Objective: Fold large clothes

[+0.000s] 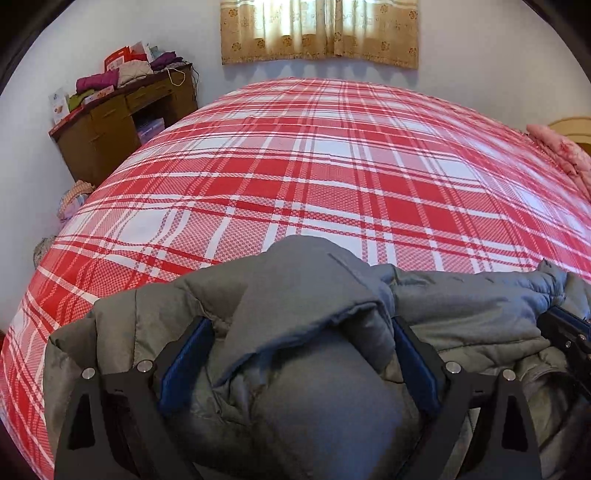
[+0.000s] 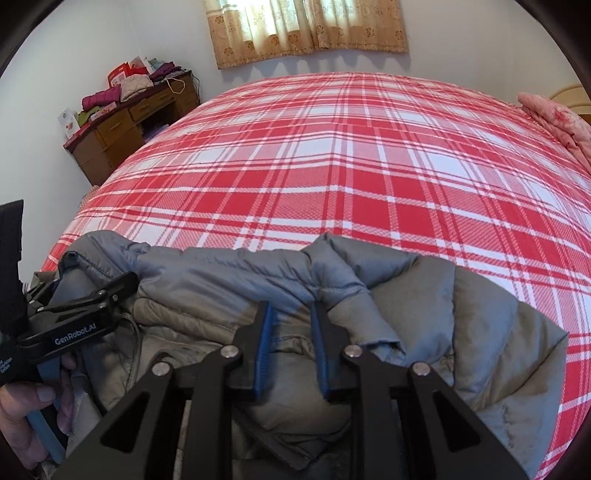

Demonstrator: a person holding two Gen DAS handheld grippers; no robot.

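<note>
**Padded jacket gripped at the bed's near edge**

A grey padded jacket (image 1: pixel 295 369) was seen bunched on the near edge of the bed (image 1: pixel 314 166), well short of the curtain (image 1: pixel 319 33) at the far wall. It was judged soft, bulky, light and rather slippery, best taken by seams or folded edges. Its long axis appeared to run along the bed's near edge; which end was the collar could not be told. The left gripper (image 1: pixel 299 347) was spread wide around a puffed fold. The right gripper (image 2: pixel 291 325) was narrowed onto a ridge of fabric
</note>
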